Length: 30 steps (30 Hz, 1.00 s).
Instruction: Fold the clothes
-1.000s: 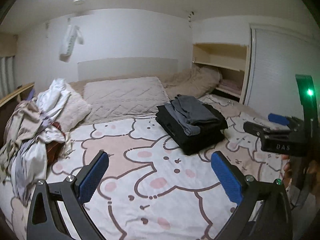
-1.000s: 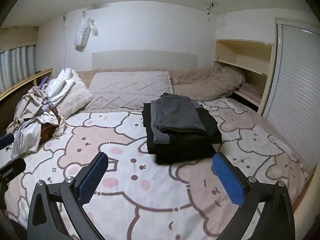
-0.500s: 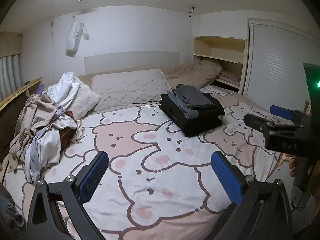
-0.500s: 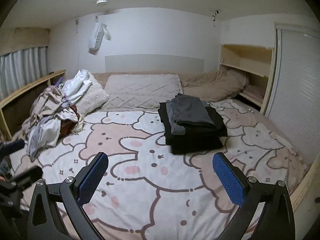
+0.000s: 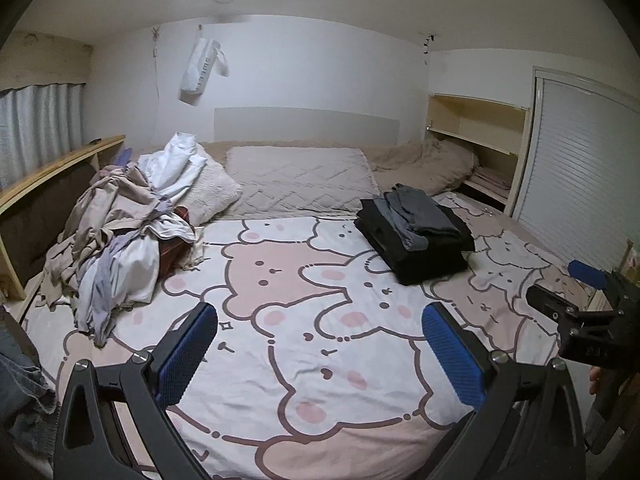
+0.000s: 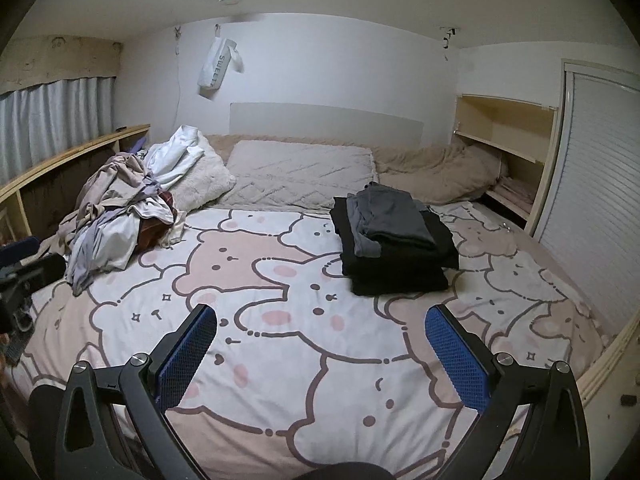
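So from the left wrist cam, the left gripper [image 5: 318,344] with its blue-padded black fingers is spread wide with nothing in it, hanging over the near end of the bed with the pink-and-white cartoon bear duvet [image 5: 304,304]. The right gripper [image 5: 588,300] pokes in at the right edge but it's cut off, only one blue tip and a black body showing. Compared to a second ago the camera has pulled back, so way more of the bed fits in. The folded stack of black and grey clothes [image 5: 416,236] sits far right on the bed; the rumpled heap of white, beige and lilac unfolded laundry [image 5: 124,232] is far left, with something reddish-brown half buried in it that I can't identify. Right wrist cam: right gripper [image 6: 320,346] also splayed and empty, same stack [image 6: 394,240] ahead, heap [image 6: 120,220] off left. The cream wall shelf [image 6: 508,148] holds some folded pinkish fabric on its lower level, hard to make out.
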Motion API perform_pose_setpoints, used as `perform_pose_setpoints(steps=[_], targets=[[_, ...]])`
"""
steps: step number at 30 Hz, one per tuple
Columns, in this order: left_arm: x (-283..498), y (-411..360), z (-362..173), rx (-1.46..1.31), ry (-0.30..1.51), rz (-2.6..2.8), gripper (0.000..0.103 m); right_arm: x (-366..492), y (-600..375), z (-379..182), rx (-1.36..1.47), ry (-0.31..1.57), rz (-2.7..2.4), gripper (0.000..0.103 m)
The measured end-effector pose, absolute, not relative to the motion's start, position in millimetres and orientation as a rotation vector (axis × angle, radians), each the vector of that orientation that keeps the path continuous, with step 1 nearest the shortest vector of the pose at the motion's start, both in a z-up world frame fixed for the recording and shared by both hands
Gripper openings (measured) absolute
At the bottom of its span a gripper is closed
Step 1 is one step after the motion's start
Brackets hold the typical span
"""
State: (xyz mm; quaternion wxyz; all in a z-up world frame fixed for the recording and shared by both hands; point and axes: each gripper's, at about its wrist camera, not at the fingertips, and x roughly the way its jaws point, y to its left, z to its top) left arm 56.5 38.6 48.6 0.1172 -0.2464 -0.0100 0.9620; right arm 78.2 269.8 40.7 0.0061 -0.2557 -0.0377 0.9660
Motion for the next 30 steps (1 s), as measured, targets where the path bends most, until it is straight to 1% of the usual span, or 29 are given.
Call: perform_pose_setpoints(steps=[30], targets=[[65.6,29.2,47.5,-0.717,-0.043,2.851,0.103,74.0,267.3,42.6,-0.805,-0.142,3.003,0.103]])
